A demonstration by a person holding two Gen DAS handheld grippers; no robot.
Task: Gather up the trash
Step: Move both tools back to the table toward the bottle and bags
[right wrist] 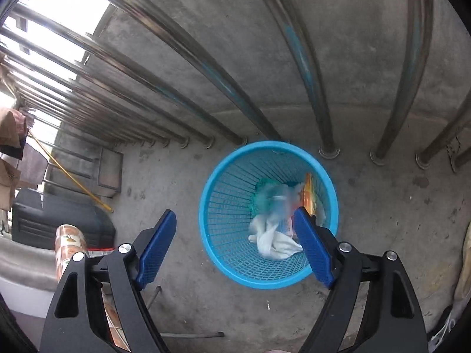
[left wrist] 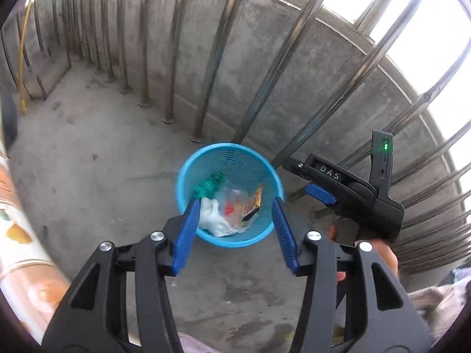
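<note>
- At the far left, a patterned orange-and-white roll (right wrist: 70, 239) is seen standing on the floor (left wrist: 97, 182), with a dark crate-like object (right wrist: 59, 220) just behind it; whether either counts as trash cannot be told.
- A yellow stick (right wrist: 70, 176) is seen leaning near a metal frame in the far left corner of the floor.
- The left claw (left wrist: 234, 229) is held spread wide above the basket, its blue pads (left wrist: 185, 235) apart and nothing gripped between them.
- The blue mesh basket (left wrist: 188, 173) is found on the concrete floor, right against the foot of the railing bars (left wrist: 212, 58) and the low wall.
- Inside the basket, trash is already gathered: a white crumpled bag (left wrist: 213, 216), a green bundle (left wrist: 210, 184), a clear plastic wrapper (left wrist: 232, 203) and an orange packet (left wrist: 257, 197).
- The right claw (right wrist: 235, 245) is also held open and empty, one pad over the basket's near right rim, the other over bare floor.
- Judged from this, much of the collecting looks done: several pieces are in, and both claws are free.
- A thin grey rod (right wrist: 191, 335) is noticed lying on the floor near the bottom edge of the right view; it may be left to pick up.
- At the far right, cloth heaps (left wrist: 435, 300) are glimpsed, too blurred to name.
</note>
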